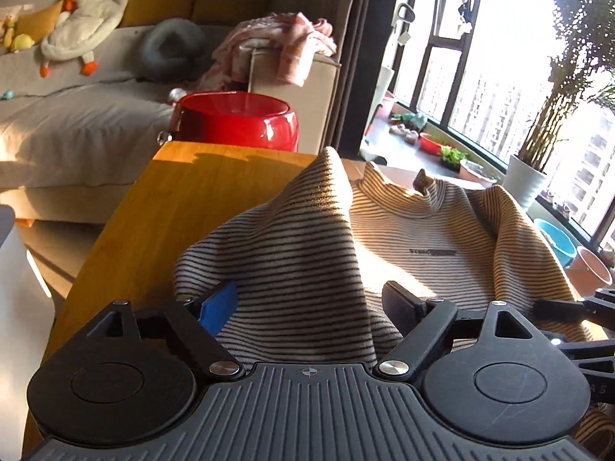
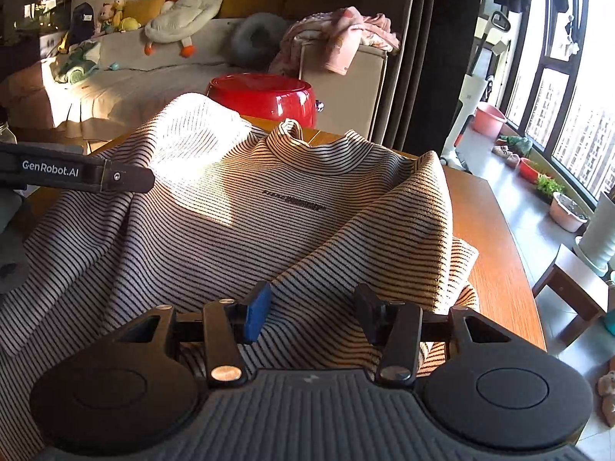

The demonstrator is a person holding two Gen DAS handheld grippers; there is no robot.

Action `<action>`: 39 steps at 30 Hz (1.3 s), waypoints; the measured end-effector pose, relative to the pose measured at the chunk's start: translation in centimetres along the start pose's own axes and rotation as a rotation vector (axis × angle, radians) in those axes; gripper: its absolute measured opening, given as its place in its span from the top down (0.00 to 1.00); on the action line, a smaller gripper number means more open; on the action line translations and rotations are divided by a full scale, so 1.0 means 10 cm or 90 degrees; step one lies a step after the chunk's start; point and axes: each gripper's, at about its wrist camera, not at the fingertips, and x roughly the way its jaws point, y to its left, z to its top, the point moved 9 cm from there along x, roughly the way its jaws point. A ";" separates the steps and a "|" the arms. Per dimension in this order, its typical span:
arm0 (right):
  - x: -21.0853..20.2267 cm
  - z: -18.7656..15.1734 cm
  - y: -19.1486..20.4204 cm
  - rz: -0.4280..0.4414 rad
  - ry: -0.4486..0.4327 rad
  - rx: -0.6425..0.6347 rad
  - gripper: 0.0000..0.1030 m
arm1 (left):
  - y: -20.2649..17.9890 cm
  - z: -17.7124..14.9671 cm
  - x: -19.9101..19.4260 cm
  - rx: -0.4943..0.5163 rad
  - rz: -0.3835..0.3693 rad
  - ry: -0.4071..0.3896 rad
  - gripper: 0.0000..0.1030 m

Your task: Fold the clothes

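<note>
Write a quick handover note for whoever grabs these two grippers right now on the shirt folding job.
Left gripper: open wide, fabric lies between the fingers, not pinched.
Right gripper: open, above the lower fabric, nothing gripped.
Striped shirt: on the wooden table, front up, collar at the far end by the red tub. Both side parts lie flipped loosely inward over the front, bunched and peaked.
Done: rough inward side folds.
Left: probably flatten those folds, then fold lengthwise toward the collar.

A home living room: at upper left a sofa (image 2: 161, 73) holds a plush duck (image 2: 184, 11); potted plants (image 1: 538, 146) line the right-hand window.
</note>
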 end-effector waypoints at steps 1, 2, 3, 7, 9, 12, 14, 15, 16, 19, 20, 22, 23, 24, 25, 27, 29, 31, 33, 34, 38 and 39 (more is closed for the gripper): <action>-0.03 -0.03 -0.01 0.008 0.001 0.006 0.53 | 0.00 -0.04 -0.04 -0.005 0.000 0.004 0.15; -0.07 -0.06 0.00 0.012 0.001 0.005 0.53 | -0.01 -0.08 -0.08 -0.010 0.000 0.008 0.15; -0.11 -0.09 0.00 0.016 0.001 0.003 0.53 | -0.02 -0.13 -0.13 -0.013 -0.001 0.011 0.14; -0.31 -0.25 -0.01 0.021 -0.007 -0.007 0.52 | -0.17 -0.31 -0.33 -0.007 0.003 0.016 0.08; -0.41 -0.31 -0.09 0.007 -0.019 -0.002 0.51 | -0.25 -0.35 -0.39 0.005 0.006 0.010 0.08; -0.55 -0.34 -0.23 -0.025 -0.031 0.013 0.51 | -0.29 -0.36 -0.41 0.014 0.019 0.002 0.08; -0.70 -0.34 -0.27 -0.033 -0.035 0.013 0.49 | -0.26 -0.35 -0.41 0.006 0.028 0.000 0.07; -0.82 -0.35 -0.25 -0.028 -0.038 0.006 0.41 | -0.24 -0.36 -0.40 -0.001 0.029 0.002 0.07; -0.94 -0.36 -0.22 -0.021 -0.041 -0.001 0.37 | -0.22 -0.36 -0.40 -0.008 0.030 0.004 0.07; -1.29 -0.44 -0.08 0.020 -0.041 -0.006 0.25 | -0.20 -0.35 -0.38 -0.016 0.033 0.004 0.07; -1.33 -0.49 0.00 0.040 -0.032 -0.002 0.19 | -0.21 -0.35 -0.38 -0.015 0.034 0.004 0.07; -1.40 -0.60 0.16 0.081 -0.012 0.008 0.12 | -0.22 -0.35 -0.38 -0.011 0.034 0.003 0.07; -1.43 -0.65 0.24 0.102 -0.002 0.013 0.11 | -0.22 -0.36 -0.38 -0.011 0.033 0.002 0.07; -1.39 -0.72 0.32 0.101 0.011 0.004 0.11 | -0.22 -0.36 -0.39 -0.012 0.031 0.001 0.07; -1.33 -0.73 0.32 0.088 0.015 0.005 0.11 | -0.21 -0.36 -0.40 -0.014 0.028 -0.001 0.07; -1.22 -0.72 0.29 0.060 0.019 0.010 0.57 | -0.19 -0.35 -0.42 -0.023 0.023 -0.004 0.07; -1.11 -0.71 0.26 0.032 0.024 0.015 0.88 | -0.15 -0.32 -0.43 -0.034 0.017 -0.008 0.07; -1.12 -0.51 0.12 0.017 -0.003 0.025 0.92 | -0.11 -0.24 -0.43 -0.027 0.018 -0.018 0.12; -1.17 -0.28 -0.05 -0.009 -0.036 0.022 0.93 | -0.07 -0.13 -0.42 -0.008 0.023 -0.030 0.29; -1.21 -0.16 -0.15 -0.025 -0.055 0.019 0.93 | -0.04 -0.07 -0.41 0.000 0.024 -0.035 0.40; -1.33 0.37 -0.69 -0.103 -0.119 0.048 0.96 | 0.16 0.17 -0.36 -0.005 0.038 -0.049 0.59; -1.34 0.48 -0.83 -0.123 -0.128 0.057 0.96 | 0.24 0.23 -0.35 -0.011 0.051 -0.057 0.59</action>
